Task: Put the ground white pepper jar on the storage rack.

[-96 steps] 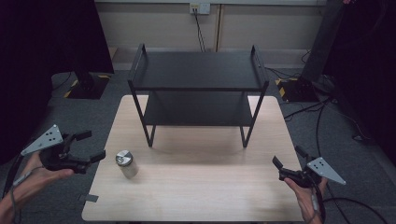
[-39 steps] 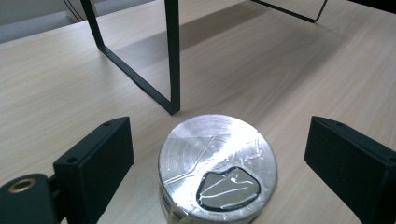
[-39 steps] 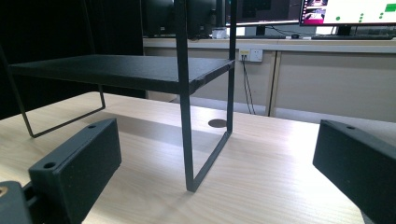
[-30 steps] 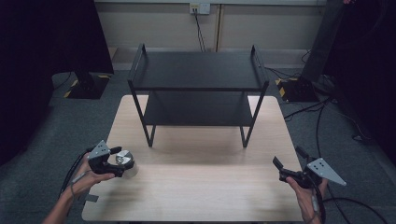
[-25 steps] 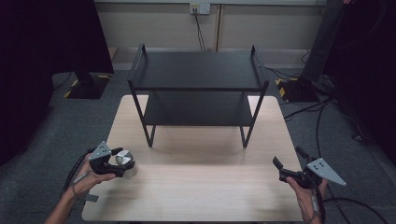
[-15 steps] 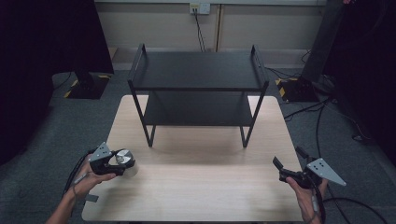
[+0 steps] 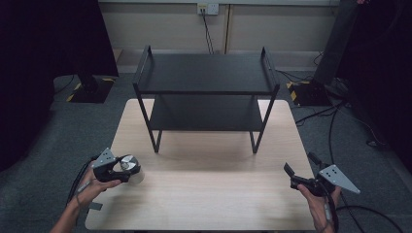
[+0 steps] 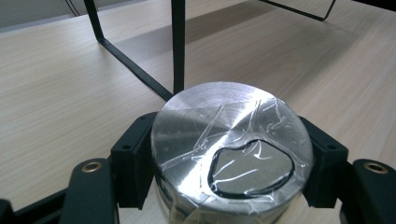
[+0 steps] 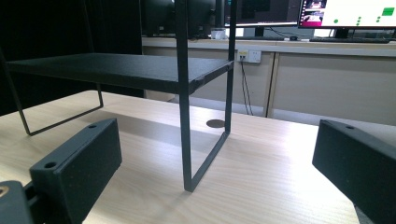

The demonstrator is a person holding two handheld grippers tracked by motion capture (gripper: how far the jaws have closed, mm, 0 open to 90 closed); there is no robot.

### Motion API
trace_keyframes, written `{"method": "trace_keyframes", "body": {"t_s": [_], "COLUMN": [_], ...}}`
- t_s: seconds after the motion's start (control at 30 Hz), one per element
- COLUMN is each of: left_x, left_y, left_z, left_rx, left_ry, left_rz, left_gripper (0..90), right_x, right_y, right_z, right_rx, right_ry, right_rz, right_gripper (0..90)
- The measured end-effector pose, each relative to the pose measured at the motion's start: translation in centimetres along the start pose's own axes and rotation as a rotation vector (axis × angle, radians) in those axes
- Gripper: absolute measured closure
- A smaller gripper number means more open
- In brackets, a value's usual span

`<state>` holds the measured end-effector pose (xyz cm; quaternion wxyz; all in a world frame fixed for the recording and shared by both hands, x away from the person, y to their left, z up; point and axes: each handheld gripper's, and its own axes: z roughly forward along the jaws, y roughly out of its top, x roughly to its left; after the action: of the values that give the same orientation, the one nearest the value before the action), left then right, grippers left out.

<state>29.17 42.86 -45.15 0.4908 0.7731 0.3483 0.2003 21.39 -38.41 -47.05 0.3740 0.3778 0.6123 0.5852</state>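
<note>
A silver metal can point(image 7: 128, 163) with clear tape over its lid stands near the table's left edge. My left gripper point(image 7: 130, 171) has closed on it: in the left gripper view the two black pads point(image 8: 134, 161) press against opposite sides of the can point(image 8: 231, 140). At the table's right front corner my right gripper point(image 7: 300, 166) hangs open, with nothing between its jaws. In the right gripper view its gripper point(image 9: 219, 168) faces a leg of the black rack point(image 9: 184, 112).
A black two-tier metal rack point(image 7: 206, 73) occupies the back half of the light wooden table point(image 7: 204, 194), both tiers bare. Its front left leg point(image 8: 177, 46) rises just behind the can. Cables and dark stands lie on the grey floor around the table.
The left gripper came in from off the table's left edge to the can and closed around it. In the last second it hardly moved. The right gripper stayed still.
</note>
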Motion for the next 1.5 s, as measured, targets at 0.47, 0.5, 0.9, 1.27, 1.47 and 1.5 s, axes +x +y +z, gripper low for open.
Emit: {"method": "trace_keyframes", "body": {"t_s": [0.47,0.5,0.9,1.27,1.47,1.5], "left_x": [-1.0,-1.2,-3.5,-4.8,-5.0,-4.8], "left_y": [7.3,8.4,20.9,30.5,34.0,34.5], "left_z": [-2.7,-3.0,-6.4,-6.7,-5.8,-5.5], "left_rx": [-0.029,-0.026,-0.055,-0.055,-0.046,-0.048], "left_ry": [-0.081,-0.085,-0.131,-0.160,-0.144,-0.139], "left_rz": [0.049,0.060,0.151,0.175,0.193,0.189], "left_gripper": [32.3,32.4,32.5,32.6,32.6,32.7], "right_x": [0.1,0.1,0.2,0.0,-0.2,-0.3], "right_y": [0.0,0.0,0.0,-0.1,-0.3,-0.3], "right_z": [0.1,0.1,0.2,0.2,0.2,0.2], "right_rx": [-0.001,-0.001,0.002,0.001,0.003,0.003], "right_ry": [-0.010,-0.010,-0.008,-0.008,-0.012,-0.013], "right_rz": [-0.007,-0.009,-0.011,-0.009,0.001,0.001], "right_gripper": [0.0,0.0,0.0,0.0,0.0,0.0]}}
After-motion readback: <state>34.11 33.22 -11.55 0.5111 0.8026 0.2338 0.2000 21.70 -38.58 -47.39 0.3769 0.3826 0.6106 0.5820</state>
